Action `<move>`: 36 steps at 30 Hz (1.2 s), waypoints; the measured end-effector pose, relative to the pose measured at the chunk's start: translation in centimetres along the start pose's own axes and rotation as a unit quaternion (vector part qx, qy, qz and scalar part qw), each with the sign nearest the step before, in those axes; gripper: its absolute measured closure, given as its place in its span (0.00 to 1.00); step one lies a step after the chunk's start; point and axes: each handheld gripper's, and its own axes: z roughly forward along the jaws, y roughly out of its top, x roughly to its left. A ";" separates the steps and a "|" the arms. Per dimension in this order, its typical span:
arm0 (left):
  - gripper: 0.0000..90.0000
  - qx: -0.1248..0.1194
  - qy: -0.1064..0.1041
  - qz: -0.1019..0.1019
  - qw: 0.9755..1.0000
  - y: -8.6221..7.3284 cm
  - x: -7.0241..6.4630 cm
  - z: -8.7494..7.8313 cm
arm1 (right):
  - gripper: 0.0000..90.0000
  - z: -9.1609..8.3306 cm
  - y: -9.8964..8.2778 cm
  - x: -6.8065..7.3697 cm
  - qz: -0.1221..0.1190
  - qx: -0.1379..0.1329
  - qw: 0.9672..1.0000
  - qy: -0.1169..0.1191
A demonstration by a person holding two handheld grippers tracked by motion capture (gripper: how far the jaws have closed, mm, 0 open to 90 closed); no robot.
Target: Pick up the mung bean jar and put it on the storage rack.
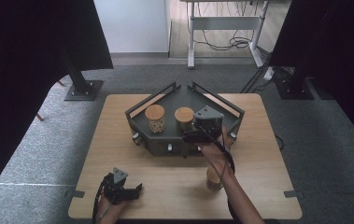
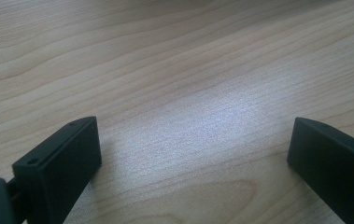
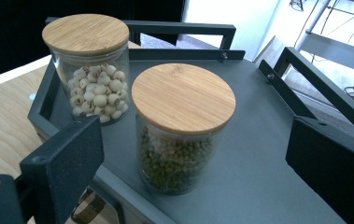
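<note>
On the grey tray [image 3: 277, 140], we centre the right gripper's [image 3: 193, 154] open fingers around the green-bean jar [image 3: 181, 135] at twelve o'clock, then close squarely below its bamboo lid [image 3: 184, 98]; the left gripper [image 2: 193, 154] rests open on the bench [image 2: 174, 70].

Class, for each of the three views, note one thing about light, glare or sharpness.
High view: black curtains at both sides are nearly featureless, while the table is evenly lit. Left gripper view: a pale sheen lies on the wood between the open jaws. Right gripper view: the background at upper right is washed out, and the green-bean jar is sharp.
</note>
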 end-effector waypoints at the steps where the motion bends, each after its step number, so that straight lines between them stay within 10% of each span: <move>1: 0.03 0.000 0.000 0.000 1.000 0.0 0.0 0.0 | 0.04 -0.2 -0.1 0.0 -0.002 0.000 1.000 -0.001; 36: 0.03 0.000 0.001 0.000 1.000 0.0 -0.1 0.0 | 0.06 -4.1 -3.1 -0.4 -0.014 -0.006 1.000 -0.004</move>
